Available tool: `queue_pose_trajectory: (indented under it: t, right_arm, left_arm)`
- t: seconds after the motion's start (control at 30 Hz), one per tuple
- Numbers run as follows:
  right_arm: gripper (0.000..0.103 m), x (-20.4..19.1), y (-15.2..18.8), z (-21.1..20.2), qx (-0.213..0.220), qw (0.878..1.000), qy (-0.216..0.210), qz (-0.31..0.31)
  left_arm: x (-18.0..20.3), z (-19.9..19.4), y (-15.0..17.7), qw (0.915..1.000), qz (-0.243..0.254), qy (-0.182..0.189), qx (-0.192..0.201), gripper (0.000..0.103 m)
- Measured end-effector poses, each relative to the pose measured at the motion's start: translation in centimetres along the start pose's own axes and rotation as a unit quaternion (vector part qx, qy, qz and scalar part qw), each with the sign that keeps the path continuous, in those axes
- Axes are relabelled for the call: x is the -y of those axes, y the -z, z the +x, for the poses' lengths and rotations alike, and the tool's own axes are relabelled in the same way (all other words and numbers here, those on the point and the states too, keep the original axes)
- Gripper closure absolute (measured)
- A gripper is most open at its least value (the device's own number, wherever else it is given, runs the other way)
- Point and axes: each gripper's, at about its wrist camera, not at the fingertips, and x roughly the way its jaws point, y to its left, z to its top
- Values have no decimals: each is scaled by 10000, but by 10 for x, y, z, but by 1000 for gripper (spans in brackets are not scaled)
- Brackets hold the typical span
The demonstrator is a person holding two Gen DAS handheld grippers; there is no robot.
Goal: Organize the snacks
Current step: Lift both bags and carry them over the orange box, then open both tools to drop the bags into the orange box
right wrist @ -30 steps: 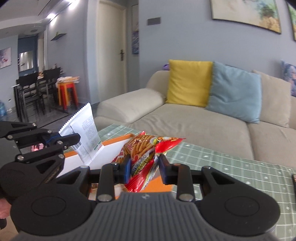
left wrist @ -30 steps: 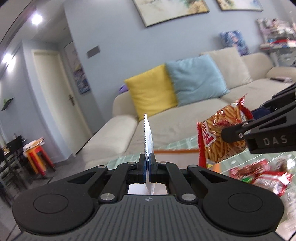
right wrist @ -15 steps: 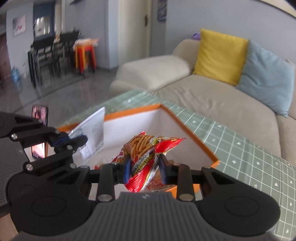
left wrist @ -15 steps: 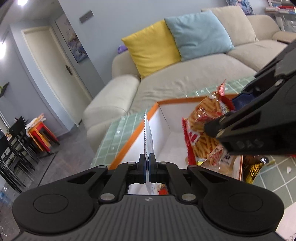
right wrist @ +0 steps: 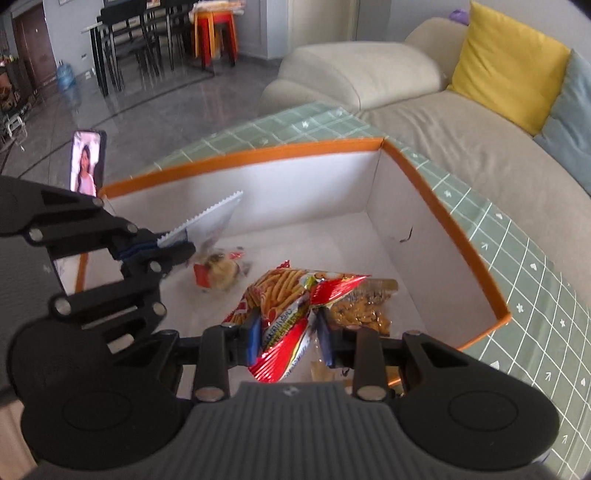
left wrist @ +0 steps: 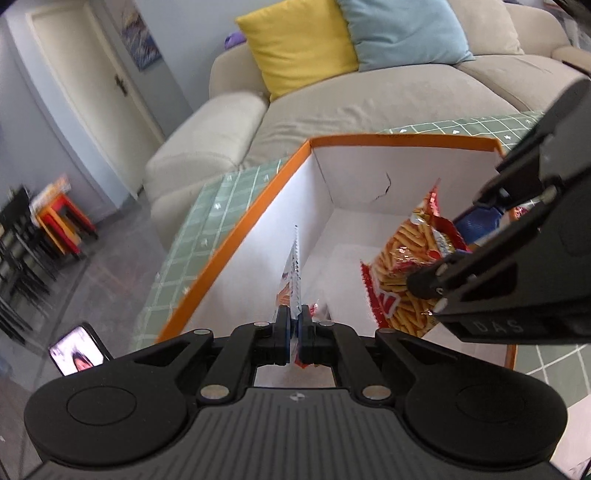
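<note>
The left hand-held gripper is pinched tight on the thin serrated edge of a flat silvery-white snack packet, which stands edge-on between its fingers over the open white cardboard box with orange rim. From the right wrist view the same packet shows its pale printed face, angled up toward the box's far wall.

The right hand-held gripper is clamped on a red plastic bag of orange stick snacks, its blue pads pressing the crumpled lower part of the bag (the jaws stand partly apart around its bulk). The bag hangs above the box's white floor.

On that floor lie a small clear packet with a red label, somewhat blurred, and a clear packet of golden-brown nuts just beside the held bag.

The box sits on a bench covered in green grid-patterned cloth. A phone with a lit screen stands upright beyond the box's left corner. Behind are a beige sofa, a yellow cushion and a light blue cushion.
</note>
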Motion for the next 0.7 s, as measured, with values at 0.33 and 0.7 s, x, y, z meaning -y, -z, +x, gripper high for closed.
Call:
queue_pose_trajectory:
  t: [0.33, 0.7]
  right_arm:
    - [74, 6, 1, 25, -408, 9989, 224, -74]
    - [73, 7, 7, 26, -394, 9982, 427, -155]
  left_arm:
    - [-2, 5, -3, 9994, -171, 209, -233, 86]
    - [0, -1, -5, 9995, -78, 303, -105, 51]
